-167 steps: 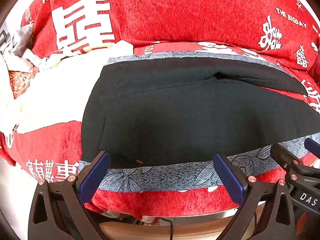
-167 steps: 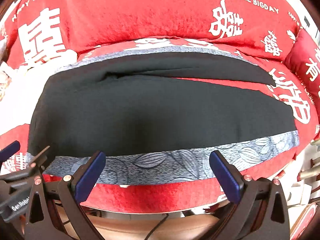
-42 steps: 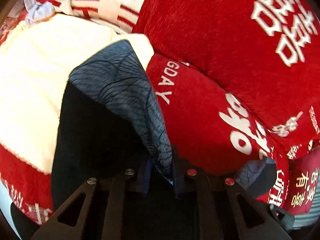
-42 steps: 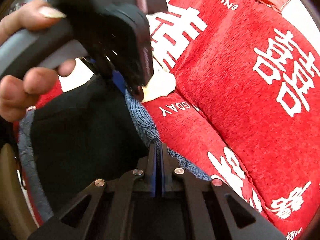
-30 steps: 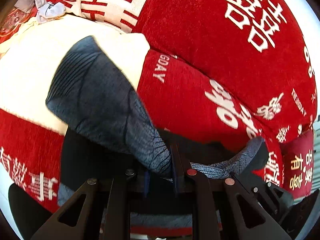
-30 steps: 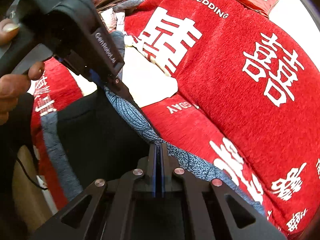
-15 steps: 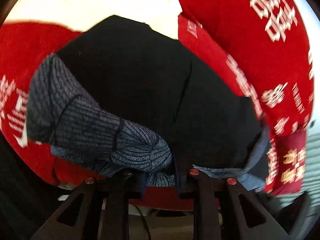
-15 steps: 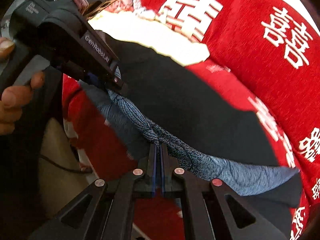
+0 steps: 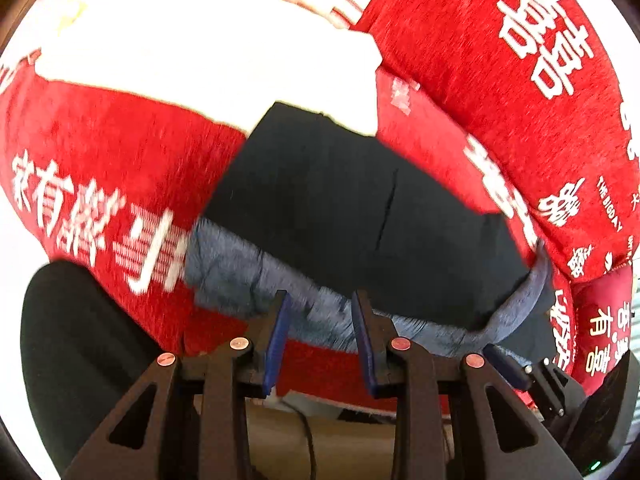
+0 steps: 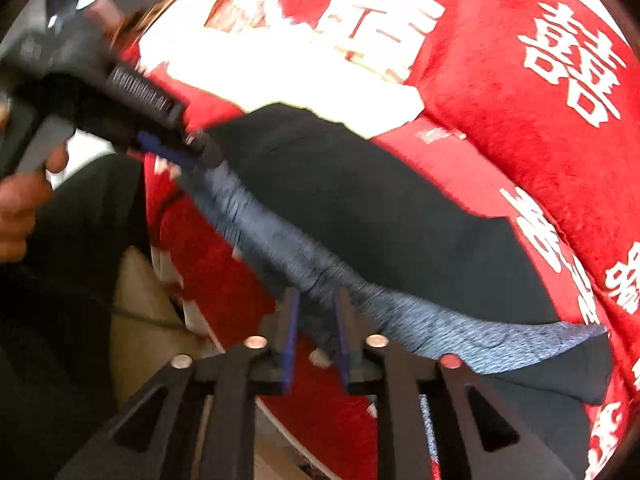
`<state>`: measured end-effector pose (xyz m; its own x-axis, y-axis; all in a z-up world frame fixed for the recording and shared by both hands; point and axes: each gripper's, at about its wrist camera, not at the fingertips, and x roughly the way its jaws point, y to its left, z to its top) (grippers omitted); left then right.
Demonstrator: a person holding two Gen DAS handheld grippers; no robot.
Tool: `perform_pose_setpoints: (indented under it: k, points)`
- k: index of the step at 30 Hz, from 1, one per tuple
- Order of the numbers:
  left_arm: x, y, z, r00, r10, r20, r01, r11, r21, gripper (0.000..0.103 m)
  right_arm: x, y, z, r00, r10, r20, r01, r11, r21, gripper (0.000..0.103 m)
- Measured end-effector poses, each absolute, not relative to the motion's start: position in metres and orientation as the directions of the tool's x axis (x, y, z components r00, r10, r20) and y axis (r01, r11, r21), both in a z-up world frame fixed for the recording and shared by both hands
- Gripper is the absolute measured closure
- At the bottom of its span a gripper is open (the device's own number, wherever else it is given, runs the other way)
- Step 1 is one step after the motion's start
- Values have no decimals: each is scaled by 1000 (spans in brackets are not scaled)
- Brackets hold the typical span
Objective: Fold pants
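On the red printed sofa cushion [image 9: 104, 152] the folded black pants with grey patterned band [image 9: 360, 208] lay crosswise just ahead of left gripper [image 9: 320, 312] and right gripper [image 10: 316, 312], both parted, seemingly released.

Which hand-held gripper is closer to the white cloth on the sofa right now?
Left. The left hand-held gripper sits at the pants' grey band end just below the white cloth. The right hand-held gripper is farther along the band, away from the cloth.
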<state>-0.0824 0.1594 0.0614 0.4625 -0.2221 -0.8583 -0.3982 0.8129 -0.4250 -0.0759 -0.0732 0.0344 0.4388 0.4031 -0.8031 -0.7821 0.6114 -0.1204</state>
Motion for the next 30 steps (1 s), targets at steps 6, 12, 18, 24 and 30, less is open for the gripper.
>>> perform_pose_setpoints:
  k: [6,12,18,24,30]
  points:
    - [-42,127,44,417,-207,-885,-362,855,-371,22,-28,-90,9,389,329,-861,-630,777,12,34]
    - [-34,87,24,326,-93,-941,-266,946,-185,13,-21,-136,41,473,331,-816,-534,845,33,32]
    - [-32,91,17,313,-101,-944,-296,934,-198,2,78,-235,70,595,55,-802,-64,998,20,19]
    - [-39,88,15,324,-86,-942,-287,940,-184,1,166,-287,39,401,-15,-916,221,972,81,19]
    - [-36,87,14,326,-91,-941,-280,941,-188,1,167,-284,33,400,-19,-916,185,981,61,93]
